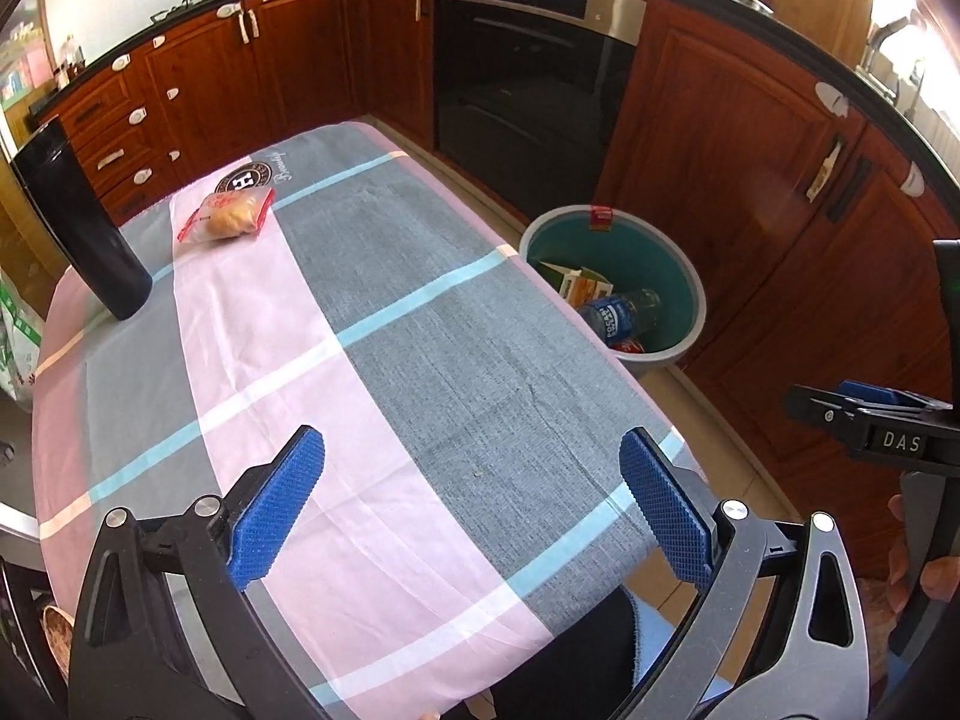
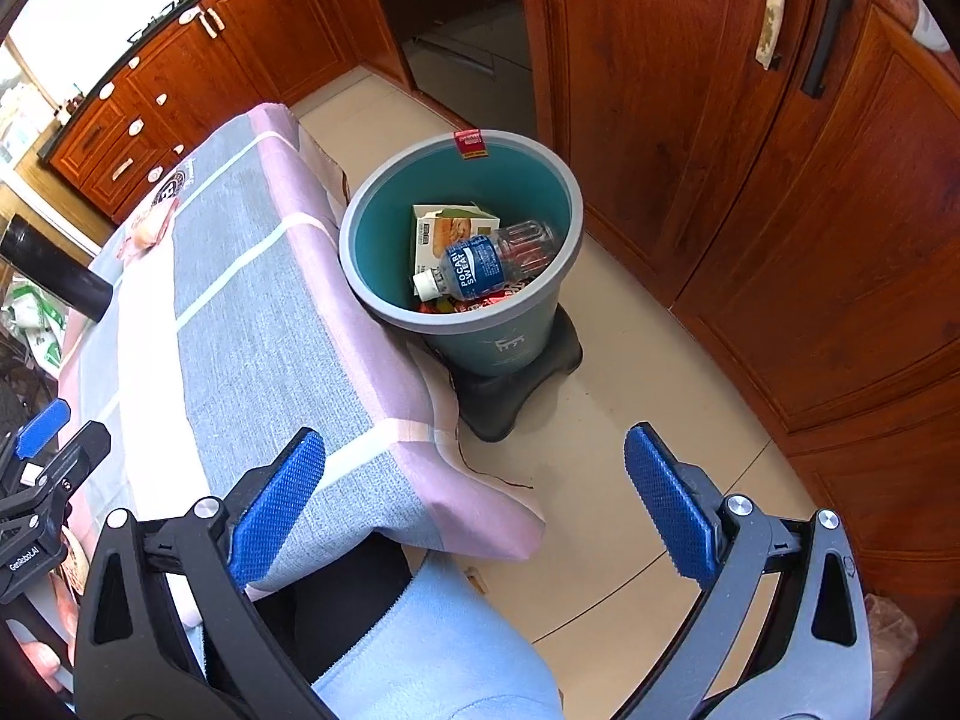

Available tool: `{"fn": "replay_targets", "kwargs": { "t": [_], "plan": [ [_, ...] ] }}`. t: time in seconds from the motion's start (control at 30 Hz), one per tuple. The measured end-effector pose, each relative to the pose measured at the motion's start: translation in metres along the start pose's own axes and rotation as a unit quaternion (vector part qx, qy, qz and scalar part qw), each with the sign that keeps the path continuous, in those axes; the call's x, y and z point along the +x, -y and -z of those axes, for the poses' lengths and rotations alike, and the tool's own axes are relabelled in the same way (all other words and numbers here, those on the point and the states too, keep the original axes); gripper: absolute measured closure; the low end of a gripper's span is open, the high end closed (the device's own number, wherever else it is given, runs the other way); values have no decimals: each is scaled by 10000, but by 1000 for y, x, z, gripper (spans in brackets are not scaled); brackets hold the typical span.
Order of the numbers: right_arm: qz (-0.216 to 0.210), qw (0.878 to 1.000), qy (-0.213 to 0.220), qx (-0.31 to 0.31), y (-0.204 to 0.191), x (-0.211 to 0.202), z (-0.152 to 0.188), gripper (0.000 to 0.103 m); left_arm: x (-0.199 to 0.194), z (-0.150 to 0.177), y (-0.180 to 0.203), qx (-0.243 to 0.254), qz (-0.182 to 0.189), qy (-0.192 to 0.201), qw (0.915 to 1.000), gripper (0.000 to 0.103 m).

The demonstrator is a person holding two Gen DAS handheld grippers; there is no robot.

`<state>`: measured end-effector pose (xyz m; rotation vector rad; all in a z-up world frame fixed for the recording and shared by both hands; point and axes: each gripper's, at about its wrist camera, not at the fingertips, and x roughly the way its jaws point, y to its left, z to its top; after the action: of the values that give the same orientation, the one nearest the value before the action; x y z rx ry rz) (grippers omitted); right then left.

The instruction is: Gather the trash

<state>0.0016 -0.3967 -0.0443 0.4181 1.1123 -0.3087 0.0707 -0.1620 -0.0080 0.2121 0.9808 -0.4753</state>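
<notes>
- Left hand-held gripper [image 1: 471, 504]: spread, empty, above near worktop [image 1: 420, 360].
- Right hand-held gripper [image 2: 474, 504]: spread, empty, facing bin [image 2: 561, 276].
- Bottle [image 2: 480, 264] in bin: lying, cap toward left.

Table [image 1: 420, 360] under a checked grey, pink and white cloth, taken as landmark: on its far left corner a tall black cylinder [image 1: 84, 222] stands upright, and just beside that, nearer the far edge, lies a bagged bread roll [image 1: 231, 215]. Off the table's right side, on the floor against the wooden cabinets, a teal-lined bin [image 1: 624, 282] holds a carton, a clear bottle [image 1: 624, 309] with a blue label and other litter. Over the table's near edge the left gripper [image 1: 471, 504] hangs spread wide and empty, blue pads apart; beyond the table's near right corner shows the right gripper [image 1: 876, 420], its jaw state unclear.
</notes>
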Motion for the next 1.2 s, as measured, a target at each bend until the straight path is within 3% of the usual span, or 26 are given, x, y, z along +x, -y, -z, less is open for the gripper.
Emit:
{"fn": "replay_targets", "kwargs": {
  "t": [1.2],
  "plan": [
    [29,9997,-242,-59,-9,16,3,7,6,9,10,199,38,29,9998,4]
  ]
}}
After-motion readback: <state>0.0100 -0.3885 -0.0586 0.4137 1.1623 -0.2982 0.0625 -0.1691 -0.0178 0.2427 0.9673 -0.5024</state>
